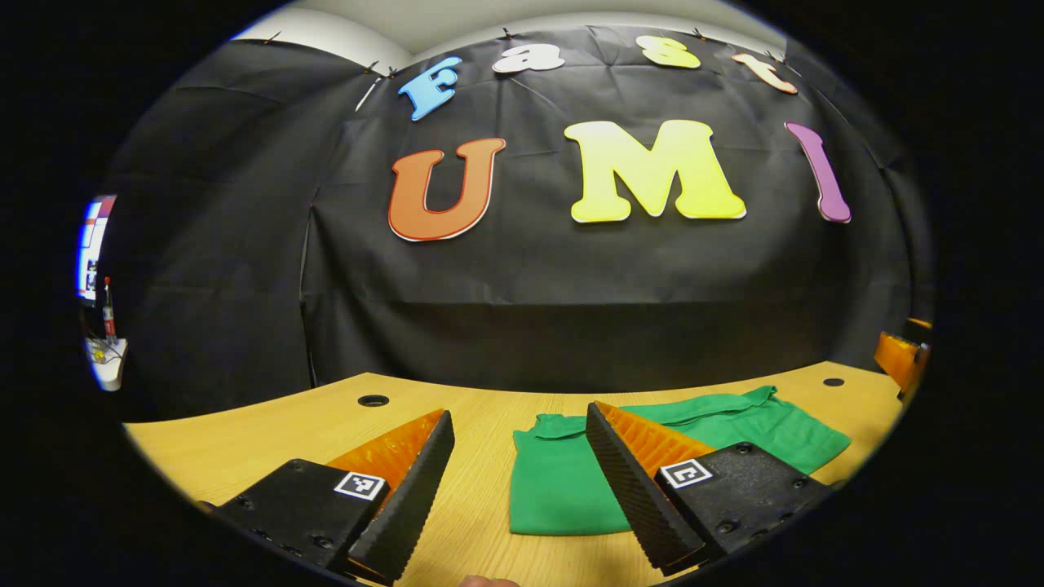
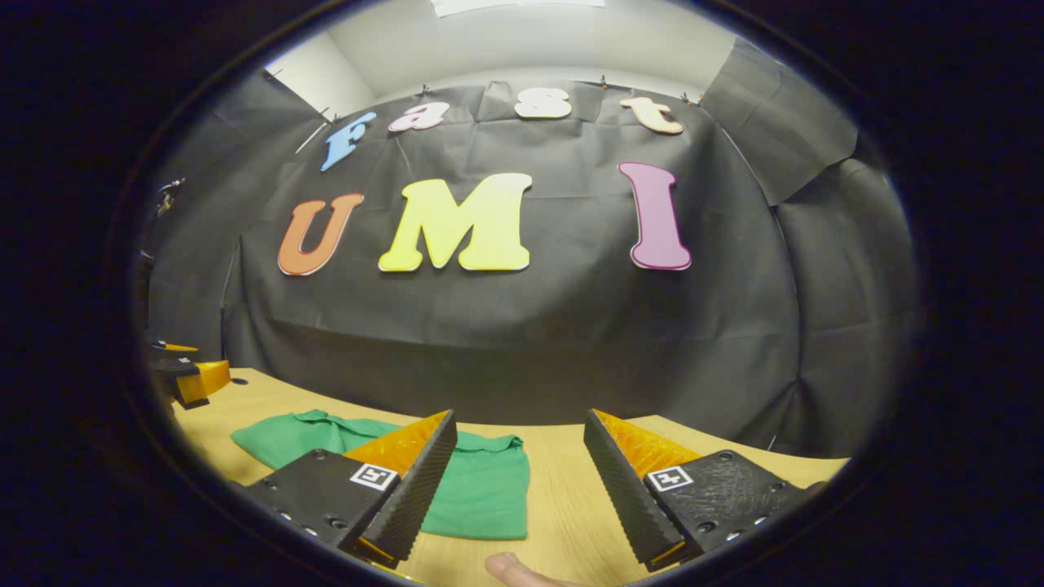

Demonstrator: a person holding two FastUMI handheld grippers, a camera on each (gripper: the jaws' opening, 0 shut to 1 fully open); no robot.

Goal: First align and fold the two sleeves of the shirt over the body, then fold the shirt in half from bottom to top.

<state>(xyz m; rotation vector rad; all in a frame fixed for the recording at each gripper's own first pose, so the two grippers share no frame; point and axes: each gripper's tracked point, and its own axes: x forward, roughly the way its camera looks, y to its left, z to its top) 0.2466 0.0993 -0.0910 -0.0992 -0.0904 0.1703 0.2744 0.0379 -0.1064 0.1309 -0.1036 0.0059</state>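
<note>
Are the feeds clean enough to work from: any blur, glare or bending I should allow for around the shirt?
Left gripper view: sharp, evenly lit; the green shirt is crisp, but the fisheye bows the table's far edge. Right gripper view: the shirt is sharp, the table curves likewise, and the rim darkens. Neither view shows glare.

plain green shirt (image 1: 563,489), light wood-grain table (image 1: 269,432)

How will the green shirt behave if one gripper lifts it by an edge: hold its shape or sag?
The green shirt will likely sag: it lies flat on the table as thin cloth with soft wrinkles. It is probably light. On the smooth wood it may slide or bunch if pushed rather than pinched.
</note>
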